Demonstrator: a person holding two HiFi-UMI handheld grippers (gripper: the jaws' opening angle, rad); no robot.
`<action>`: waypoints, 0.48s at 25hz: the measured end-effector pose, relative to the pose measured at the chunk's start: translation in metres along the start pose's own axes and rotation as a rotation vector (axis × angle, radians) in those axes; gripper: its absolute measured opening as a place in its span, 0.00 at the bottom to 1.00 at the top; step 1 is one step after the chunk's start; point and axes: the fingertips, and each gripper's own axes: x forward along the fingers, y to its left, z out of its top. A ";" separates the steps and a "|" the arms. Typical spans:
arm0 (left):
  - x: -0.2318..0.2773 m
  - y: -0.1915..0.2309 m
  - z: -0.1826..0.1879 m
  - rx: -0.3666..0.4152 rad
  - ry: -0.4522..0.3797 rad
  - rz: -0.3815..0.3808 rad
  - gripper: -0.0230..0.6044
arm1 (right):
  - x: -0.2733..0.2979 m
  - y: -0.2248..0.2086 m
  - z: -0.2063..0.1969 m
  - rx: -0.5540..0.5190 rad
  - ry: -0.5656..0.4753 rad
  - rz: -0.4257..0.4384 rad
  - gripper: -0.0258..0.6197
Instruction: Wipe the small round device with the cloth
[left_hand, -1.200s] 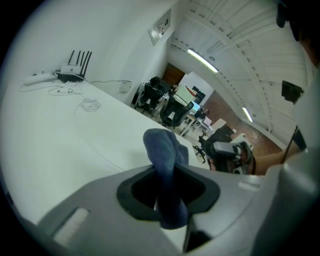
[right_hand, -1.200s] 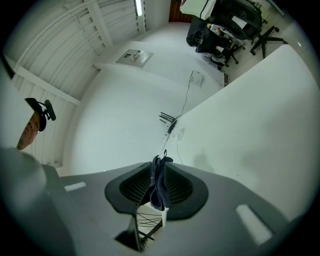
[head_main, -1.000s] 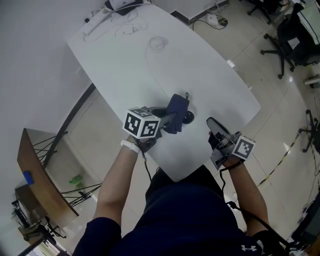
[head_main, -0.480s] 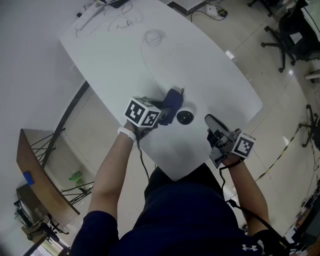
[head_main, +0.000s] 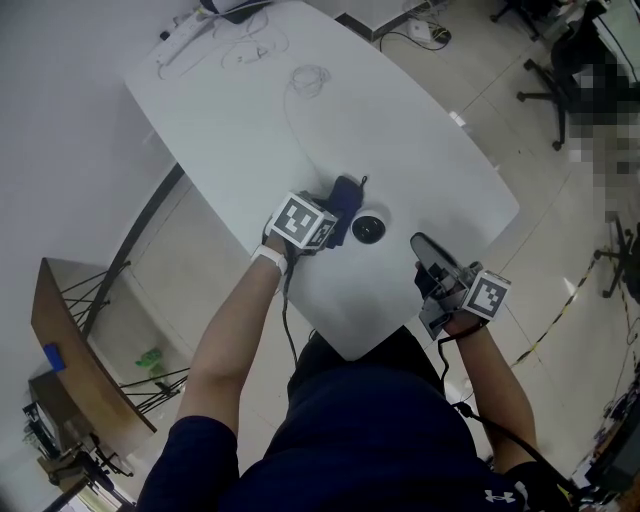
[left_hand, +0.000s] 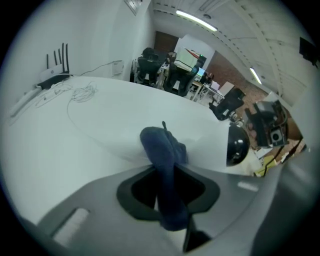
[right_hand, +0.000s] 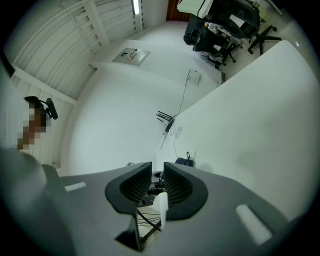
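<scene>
The small round black device lies on the white table, near its front. My left gripper is just left of the device, shut on a dark blue cloth. In the left gripper view the cloth sticks out between the jaws down to the tabletop, with the device apart from it at the right. My right gripper hovers at the table's front right edge, away from the device. Its jaws have just narrowed a little; a slim gap stays between them, with nothing in it.
A thin cable with a coil runs across the far half of the table. A power strip and a router sit at the far end. Office chairs stand on the floor at the right, a wooden shelf at the left.
My left gripper has sunk toward the table with the cloth. The cloth, which hung over the device, now sits to its left, so the device shows. The right gripper has stayed put.
</scene>
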 end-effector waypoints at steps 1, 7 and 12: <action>-0.003 -0.001 0.000 -0.006 -0.016 0.005 0.16 | -0.002 0.002 -0.001 -0.006 -0.002 -0.001 0.16; -0.055 0.010 0.019 -0.054 -0.164 0.006 0.16 | -0.001 0.004 0.002 -0.022 -0.012 -0.010 0.16; -0.107 -0.056 0.044 0.126 -0.201 -0.107 0.16 | -0.016 0.017 -0.003 -0.092 -0.008 -0.019 0.16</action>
